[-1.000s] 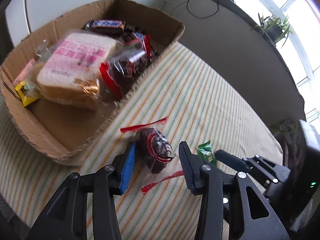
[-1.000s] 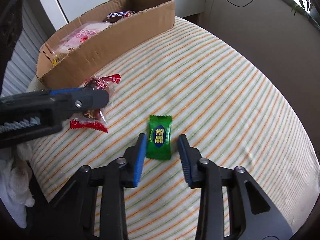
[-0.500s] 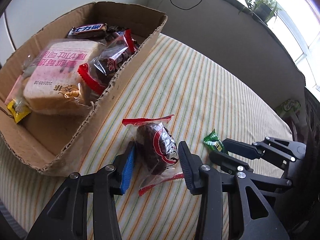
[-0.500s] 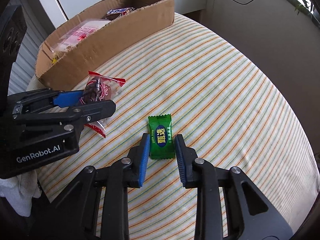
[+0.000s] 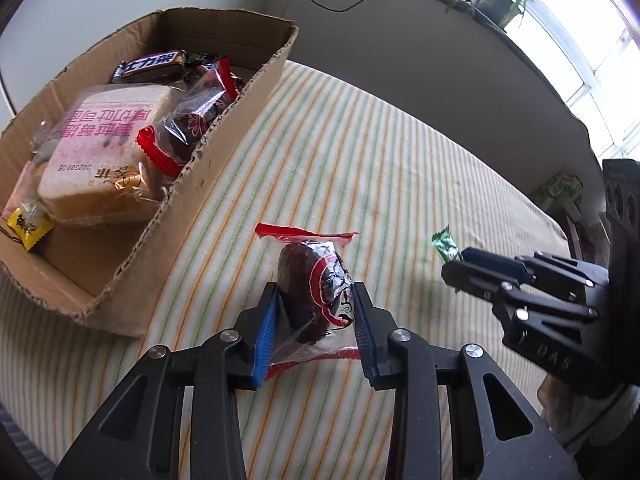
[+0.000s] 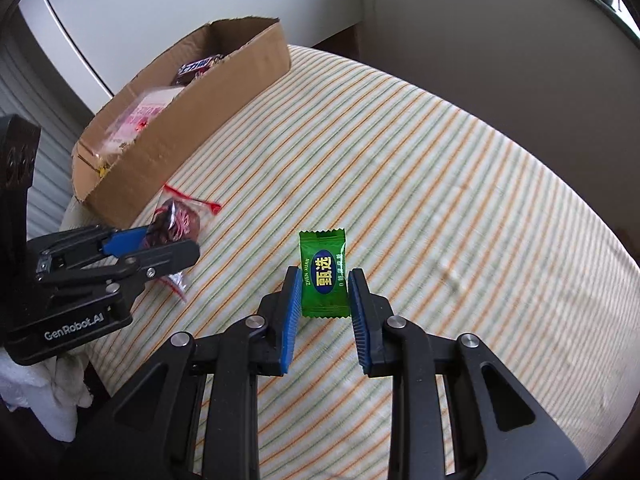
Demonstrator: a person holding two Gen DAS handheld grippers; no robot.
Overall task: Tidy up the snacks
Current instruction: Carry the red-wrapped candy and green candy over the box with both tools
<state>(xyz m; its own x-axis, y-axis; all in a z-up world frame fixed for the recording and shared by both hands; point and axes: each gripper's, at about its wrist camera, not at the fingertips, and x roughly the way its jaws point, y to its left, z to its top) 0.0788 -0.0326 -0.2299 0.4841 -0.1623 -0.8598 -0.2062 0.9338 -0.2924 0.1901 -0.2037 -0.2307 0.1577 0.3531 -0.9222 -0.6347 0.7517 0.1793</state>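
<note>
Left gripper (image 5: 314,312) jaws clamping dark cake packet (image 5: 314,290), upright; right gripper (image 6: 323,294) jaws pinching green candy (image 6: 323,274), upright

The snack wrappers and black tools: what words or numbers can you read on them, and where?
"ZHEN XUAN" and "甄选": green candy.
"GenRobot.AI": left tool body.
"202509 06", upside down: bread bag; its pink characters are too hard to read.
Chocolate bar: white characters, unclear.
Yellow sachet: too small.

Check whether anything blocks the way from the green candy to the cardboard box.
The left gripper, holding the dark wrapped cake, sits between the green candy and the cardboard box; the striped cloth elsewhere looks clear.
</note>
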